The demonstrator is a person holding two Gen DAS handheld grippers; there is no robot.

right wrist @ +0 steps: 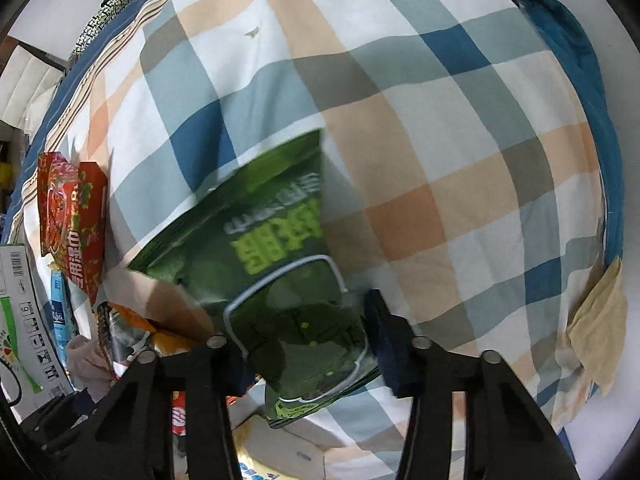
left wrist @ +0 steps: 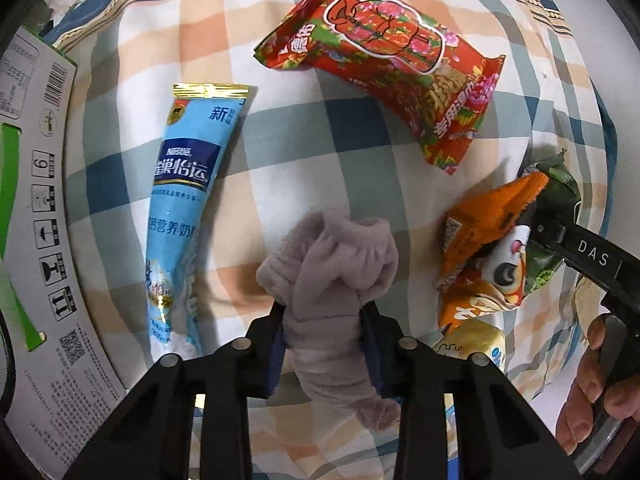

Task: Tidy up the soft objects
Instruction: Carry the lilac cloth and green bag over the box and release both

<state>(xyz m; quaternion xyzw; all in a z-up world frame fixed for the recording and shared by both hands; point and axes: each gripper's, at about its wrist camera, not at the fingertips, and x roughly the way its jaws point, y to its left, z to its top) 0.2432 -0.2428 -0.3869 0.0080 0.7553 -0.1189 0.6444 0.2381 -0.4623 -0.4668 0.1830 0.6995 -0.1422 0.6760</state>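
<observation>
Left claw points down at the checked bedsheet, pads clamped on a grey fuzzy sock bunched between them; the sock's cuff spills ahead of the claw, its other end trails back under it. Left of that claw lies a blue Nestle milk powder pouch, further left a printed cardboard box. Ahead and right, a red floral snack packet. To the right, an orange snack bag.

Right claw squeezes a green snack bag, its lower part pinched between the pads, the top sticking out ahead on the sheet. A hand holds that claw's grip.
</observation>
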